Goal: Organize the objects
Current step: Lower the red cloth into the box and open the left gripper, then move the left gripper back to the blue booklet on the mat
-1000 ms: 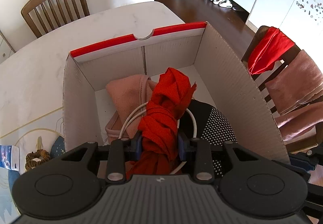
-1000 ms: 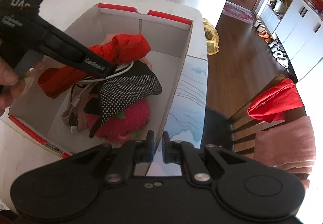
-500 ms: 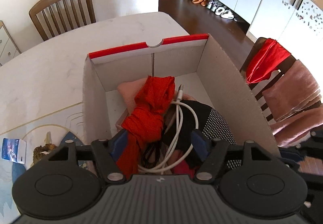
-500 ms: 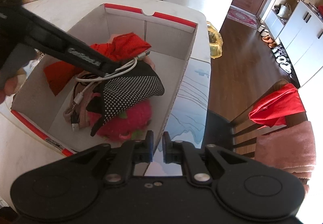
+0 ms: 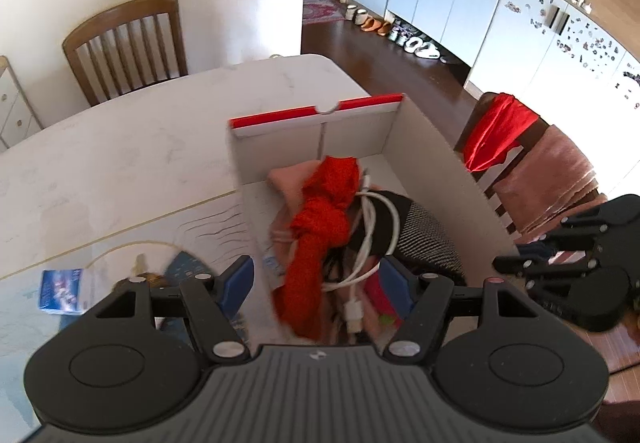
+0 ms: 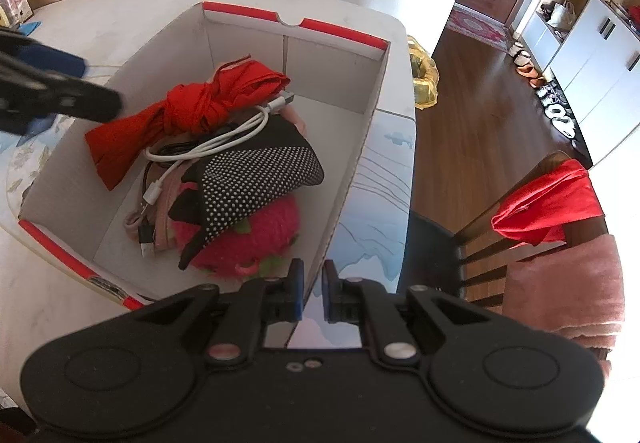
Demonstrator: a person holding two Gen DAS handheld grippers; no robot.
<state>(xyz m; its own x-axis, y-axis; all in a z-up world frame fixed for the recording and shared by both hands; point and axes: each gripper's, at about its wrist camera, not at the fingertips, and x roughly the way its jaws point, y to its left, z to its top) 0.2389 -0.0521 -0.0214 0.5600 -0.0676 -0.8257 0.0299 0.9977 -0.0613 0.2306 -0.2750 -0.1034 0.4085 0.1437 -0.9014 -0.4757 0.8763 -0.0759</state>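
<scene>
Your left gripper (image 5: 316,279) has its fingers (image 5: 236,281) spread wide with nothing between them; it hangs above the near end of the box (image 6: 352,159). Your right gripper (image 6: 312,291) has its fingers closed, empty, straddling the box's near right corner without clear contact.

Risks, near to far:

- Right fingers sit right at the cardboard wall, 6 o'clock in the right view. Drop or twist that hand and you likely dent the wall or shove the box across the desk (image 5: 120,163).
- Plush (image 6: 248,239) at 6 o'clock in the box holds up the dotted cloth (image 6: 256,175). Pile looks loose; poke it and the stack probably slides.
- Cable (image 6: 216,143) lies coiled over the cloth, plug ends free at 7 and 12 o'clock of the pile. If your left fingers dip back in, they can snag a loop and drag things out.
- Scarf (image 6: 192,111), knotted, lies on top toward 10 o'clock, tail against the left wall. High enough that it may catch on a passing finger.
- Left of the box on the desk: a small blue packet (image 5: 62,289) at 9 o'clock in the left view, still outside. Reaching for it, watch you don't clip the left wall.
</scene>
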